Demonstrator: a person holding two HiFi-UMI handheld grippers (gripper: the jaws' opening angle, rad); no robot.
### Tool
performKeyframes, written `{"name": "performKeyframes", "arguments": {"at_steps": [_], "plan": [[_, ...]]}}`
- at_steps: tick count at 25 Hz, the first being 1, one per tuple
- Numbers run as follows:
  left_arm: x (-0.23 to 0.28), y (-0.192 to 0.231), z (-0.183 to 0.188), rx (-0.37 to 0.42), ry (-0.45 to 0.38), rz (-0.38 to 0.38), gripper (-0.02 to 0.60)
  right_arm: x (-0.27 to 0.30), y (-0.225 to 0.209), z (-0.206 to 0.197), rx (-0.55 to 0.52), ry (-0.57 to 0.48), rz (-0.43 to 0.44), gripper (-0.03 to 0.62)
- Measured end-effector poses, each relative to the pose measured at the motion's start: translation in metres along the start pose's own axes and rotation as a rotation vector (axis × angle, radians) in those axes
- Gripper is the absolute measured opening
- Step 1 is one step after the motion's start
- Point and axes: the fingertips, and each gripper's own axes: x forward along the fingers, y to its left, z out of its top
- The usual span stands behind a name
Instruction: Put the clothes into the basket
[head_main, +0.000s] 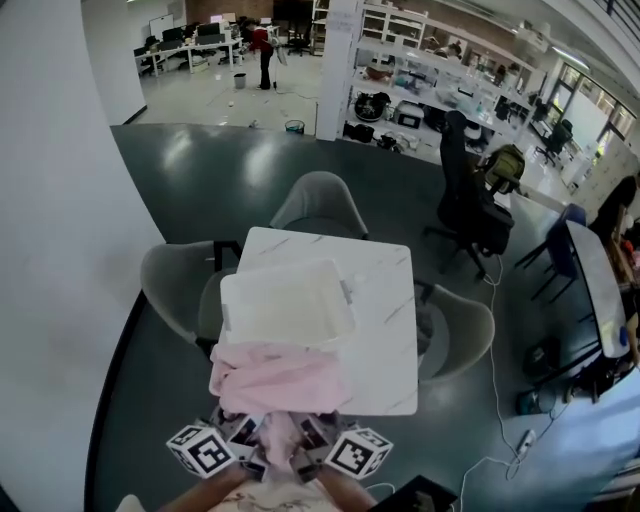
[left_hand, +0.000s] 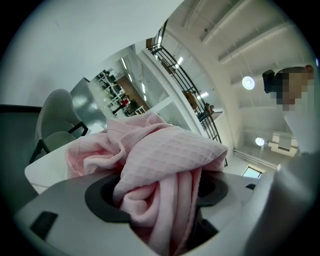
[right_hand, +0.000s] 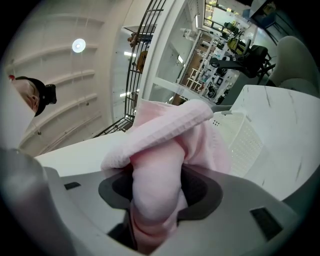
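Note:
A pink waffle-knit cloth (head_main: 280, 380) hangs bunched over the near edge of the white marble table (head_main: 385, 300), just in front of the white basket (head_main: 285, 305). My left gripper (head_main: 245, 440) and right gripper (head_main: 315, 445) sit side by side below it, each shut on a fold. In the left gripper view the cloth (left_hand: 165, 160) fills the left gripper (left_hand: 157, 200) and spills over its top. In the right gripper view a thick roll of the cloth (right_hand: 165, 135) is pinched in the right gripper (right_hand: 157, 195), and the basket's mesh wall (right_hand: 240, 140) shows just beyond.
Grey shell chairs stand at the far side (head_main: 320, 205), left (head_main: 165, 285) and right (head_main: 460, 330) of the table. A black office chair (head_main: 470, 200) is further right. A white wall (head_main: 50, 250) runs close on the left, and a cable (head_main: 495, 400) lies on the floor.

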Motion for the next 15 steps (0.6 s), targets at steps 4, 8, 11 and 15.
{"name": "performKeyframes", "arguments": {"at_steps": [4,8,11,15], "plan": [[0.022,0.007,0.004,-0.011,0.027,0.005,0.347,0.013,-0.013,0.012,0.026,0.002,-0.012,0.202],[0.038,0.007,0.022,-0.008,0.025,0.012,0.347,0.03,-0.01,0.03,0.019,0.003,-0.014,0.202],[0.049,0.01,0.034,-0.008,0.019,0.005,0.347,0.044,-0.011,0.037,0.017,0.0,-0.012,0.202],[0.064,0.022,0.046,-0.014,0.02,-0.002,0.347,0.065,-0.017,0.043,0.028,-0.008,-0.002,0.201]]}}
